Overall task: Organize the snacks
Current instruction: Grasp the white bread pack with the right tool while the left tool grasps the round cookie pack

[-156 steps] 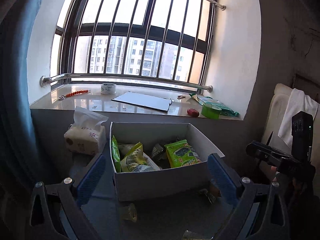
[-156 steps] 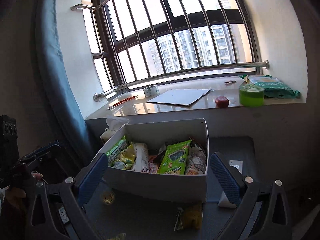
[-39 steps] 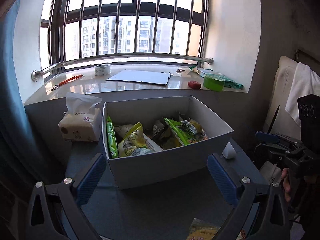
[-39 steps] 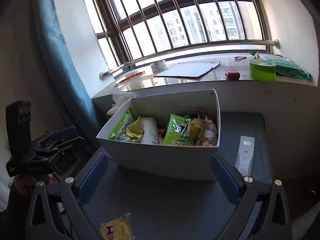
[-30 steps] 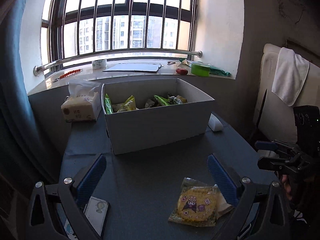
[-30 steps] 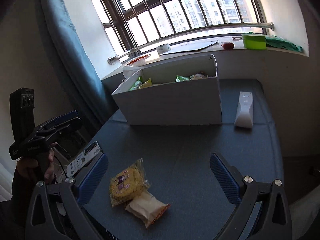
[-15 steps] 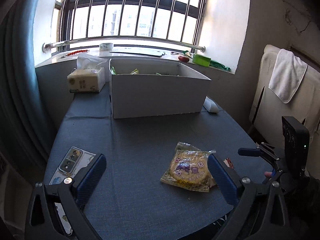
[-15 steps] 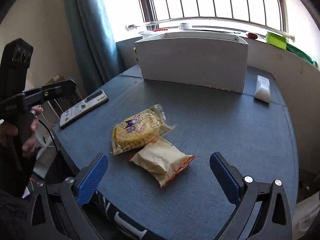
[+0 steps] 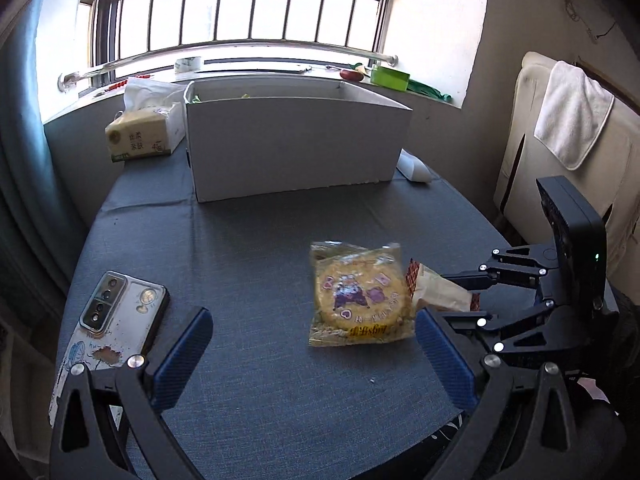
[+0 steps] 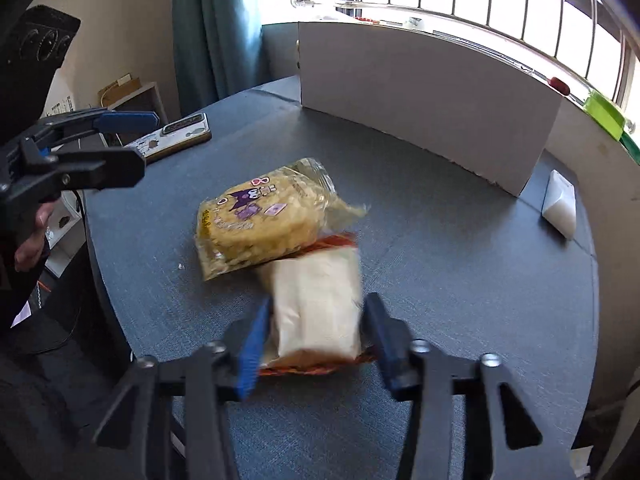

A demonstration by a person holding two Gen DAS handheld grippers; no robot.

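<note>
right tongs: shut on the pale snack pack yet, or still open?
Cannot tell. The right tongs bracket the pale cream, orange-edged snack packet, blue fingers close along its sides; motion blur hides whether they are pressing it.

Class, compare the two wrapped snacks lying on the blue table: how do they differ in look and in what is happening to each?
The round cracker packet is clear, showing a yellow disc with purple cartoon print; the cream packet is opaque, with red-orange ends. The right gripper straddles the cream packet, fingers at its sides; no gripper is at the cracker packet. The cracker packet's edge overlaps the cream packet. Both lie outside the white box.
</note>
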